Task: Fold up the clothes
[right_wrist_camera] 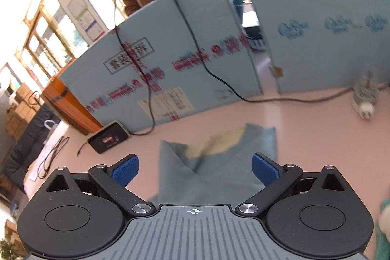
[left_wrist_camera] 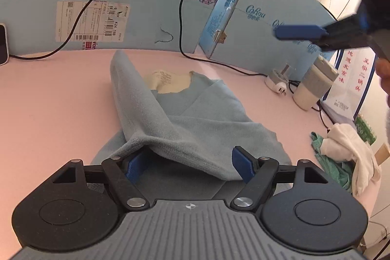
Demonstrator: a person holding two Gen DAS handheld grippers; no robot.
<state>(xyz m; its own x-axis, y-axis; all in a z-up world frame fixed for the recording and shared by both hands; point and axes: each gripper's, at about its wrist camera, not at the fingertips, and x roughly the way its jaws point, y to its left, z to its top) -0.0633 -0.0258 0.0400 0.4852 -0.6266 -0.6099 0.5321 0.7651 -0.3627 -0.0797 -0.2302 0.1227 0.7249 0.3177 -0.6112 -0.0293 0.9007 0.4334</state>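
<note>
Pale blue cardboard panels wall off the back of your pink table (left_wrist_camera: 61, 99), with black cables trailing down across them. Centre frame in the left wrist view lies the blue-grey garment (left_wrist_camera: 195, 118), soft fleece-like cloth, partly folded over itself, its cream inner collar label showing toward the upper middle.

Your left gripper (left_wrist_camera: 191, 167) sits low at the bottom of the frame with its fingers apart; a folded edge of the cloth drapes between them, but the blue pads do not look pressed on it. Your right gripper (right_wrist_camera: 195, 169) hangs above the garment with its fingers wide apart and nothing between them; in the left view it shows blurred at the upper right.

Expect the cloth to be light and limp: it will sag and slide over itself rather than hold a crease. Take it by a doubled edge or corner near the hem, pinching both layers, so the fold carries across evenly. At the right edge, the white and green clothes (left_wrist_camera: 346, 155) wait in a heap.
</note>
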